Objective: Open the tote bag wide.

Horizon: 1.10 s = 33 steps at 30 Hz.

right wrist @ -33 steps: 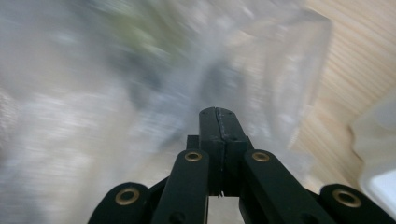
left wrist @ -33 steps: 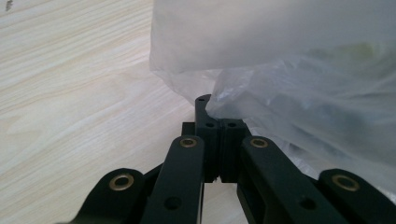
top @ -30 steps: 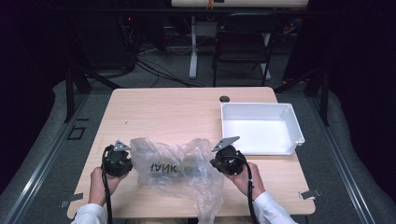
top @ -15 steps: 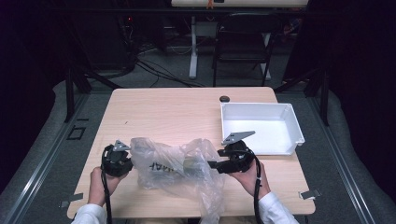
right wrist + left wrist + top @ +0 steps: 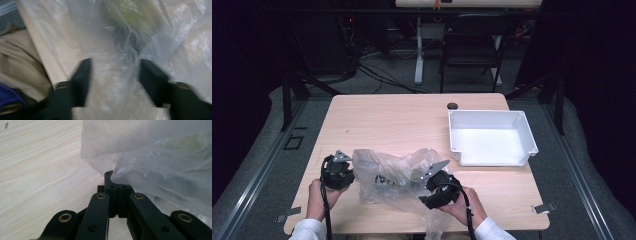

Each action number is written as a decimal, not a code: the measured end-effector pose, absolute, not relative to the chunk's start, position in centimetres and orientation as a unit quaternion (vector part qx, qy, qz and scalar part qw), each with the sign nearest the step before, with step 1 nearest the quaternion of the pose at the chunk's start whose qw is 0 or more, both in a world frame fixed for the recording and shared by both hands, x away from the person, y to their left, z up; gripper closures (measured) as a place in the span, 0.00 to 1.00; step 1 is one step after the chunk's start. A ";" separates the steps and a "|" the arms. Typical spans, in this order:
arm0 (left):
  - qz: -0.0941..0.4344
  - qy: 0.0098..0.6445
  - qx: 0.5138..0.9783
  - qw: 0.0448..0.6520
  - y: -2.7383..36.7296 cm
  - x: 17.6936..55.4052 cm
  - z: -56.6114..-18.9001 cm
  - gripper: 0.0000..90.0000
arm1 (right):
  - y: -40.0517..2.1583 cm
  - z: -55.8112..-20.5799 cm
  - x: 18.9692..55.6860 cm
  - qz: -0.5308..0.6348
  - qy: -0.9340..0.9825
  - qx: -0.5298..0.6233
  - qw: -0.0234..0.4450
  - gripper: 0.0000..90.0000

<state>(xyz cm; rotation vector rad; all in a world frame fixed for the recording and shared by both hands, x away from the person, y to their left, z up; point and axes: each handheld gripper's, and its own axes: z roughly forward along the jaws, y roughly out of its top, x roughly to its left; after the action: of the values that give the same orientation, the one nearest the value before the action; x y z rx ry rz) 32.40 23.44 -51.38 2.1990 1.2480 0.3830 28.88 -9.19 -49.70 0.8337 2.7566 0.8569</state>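
Pinching the bag's (image 5: pixel 160 162) left edge, the left gripper (image 5: pixel 117 188) has its jaws pressed together with a fold of clear film caught at their tips. The right gripper (image 5: pixel 113 77) is different: its jaws stand apart with bunched film between them, and they have just been closing, coming in from a wider gap. The blur in the right gripper view hides whether the pads press on the film yet, so this reads as a regrasp in progress, not a firm hold.

Judging by the layout, the work is early. The bag (image 5: pixel 394 175) lies crumpled on the table (image 5: pixel 402 120) near the person's edge, between the two grippers, with something dark and something pale yellow-green showing through it; what these are I cannot tell. The white tray (image 5: pixel 524 132) sits well apart at the far right with nothing in it. Opening the bag, or getting its contents out, appears still to be done.

Outward from the jaws: in the high view the left gripper (image 5: pixel 337 171) lies low at the bag's left side, pointing inward, its hand (image 5: pixel 319 197) behind it near the table edge. The right gripper (image 5: pixel 432 182) is angled up and left into the bag's right side, its hand (image 5: pixel 464 205) and a light sleeve coming in from the bottom.
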 end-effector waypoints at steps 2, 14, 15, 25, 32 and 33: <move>0.142 0.467 0.825 0.285 23.6 32.5 -51.4 1.00 | -9.5 -50.3 29.7 0.280 0.913 0.288 0.075 0.82; 0.153 0.478 0.822 0.267 23.8 33.1 -52.3 1.00 | -13.9 -50.5 33.6 0.288 0.876 0.364 0.128 1.00; 0.156 0.481 0.821 0.266 23.9 33.3 -52.4 1.00 | -14.2 -50.5 33.8 0.290 0.873 0.371 0.127 1.00; 0.137 0.483 0.835 0.224 24.4 34.7 -52.5 0.84 | -14.7 -51.7 35.1 0.280 0.868 0.393 0.114 1.00; 0.138 0.481 0.828 0.251 25.4 33.4 -49.6 0.40 | -14.1 -51.3 34.6 0.291 0.873 0.375 0.111 1.00; 0.132 0.481 0.831 0.248 25.9 33.0 -49.2 0.34 | -14.1 -51.3 34.5 0.300 0.869 0.378 0.108 0.99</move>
<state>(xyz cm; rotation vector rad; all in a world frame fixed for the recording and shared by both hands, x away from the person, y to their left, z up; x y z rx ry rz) 32.98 25.95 -49.16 2.2644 1.3102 0.3589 34.51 -14.12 -51.29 1.1109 2.5576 0.8822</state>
